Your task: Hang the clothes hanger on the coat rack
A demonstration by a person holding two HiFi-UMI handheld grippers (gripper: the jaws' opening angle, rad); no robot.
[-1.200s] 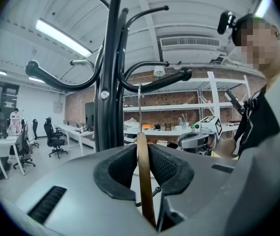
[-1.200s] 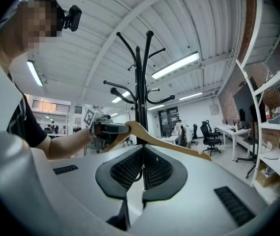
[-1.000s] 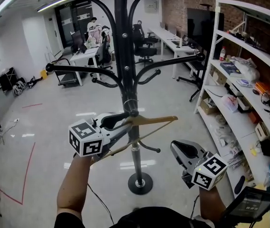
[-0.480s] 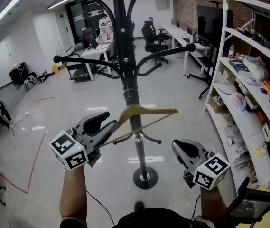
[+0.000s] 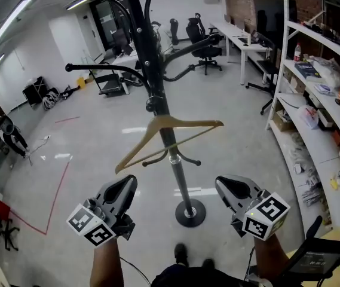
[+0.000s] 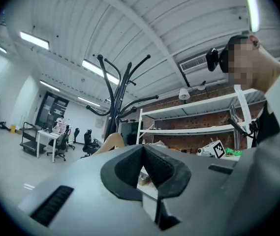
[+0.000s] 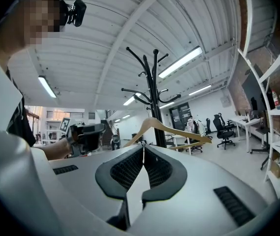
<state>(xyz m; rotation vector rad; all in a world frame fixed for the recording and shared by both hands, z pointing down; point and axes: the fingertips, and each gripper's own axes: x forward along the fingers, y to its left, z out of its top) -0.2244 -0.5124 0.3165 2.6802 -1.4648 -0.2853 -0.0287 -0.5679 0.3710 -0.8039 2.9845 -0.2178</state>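
A wooden clothes hanger (image 5: 175, 127) hangs from the black coat rack (image 5: 158, 100) about halfway up its pole, free of both grippers. My left gripper (image 5: 131, 181) is low at the left, well below and apart from the hanger, with its jaws shut on nothing. My right gripper (image 5: 220, 183) hovers low at the right, also shut and empty. In the left gripper view the closed left gripper (image 6: 142, 149) points toward the rack (image 6: 114, 97), with the hanger's end (image 6: 111, 141) peeking above it. The right gripper view shows the hanger (image 7: 174, 129) on the rack (image 7: 154, 97) beyond the right gripper (image 7: 143, 149).
The rack's round base (image 5: 190, 213) stands on the grey floor just ahead of my feet. White shelving (image 5: 313, 100) full of items lines the right side. Office chairs (image 5: 202, 31) and desks stand at the back. A red tape line (image 5: 56, 190) marks the floor at left.
My left gripper let go of the hanger, drew back down and to the left, and its jaws closed. The hanger stays hanging on the rack. The right gripper barely shifted.
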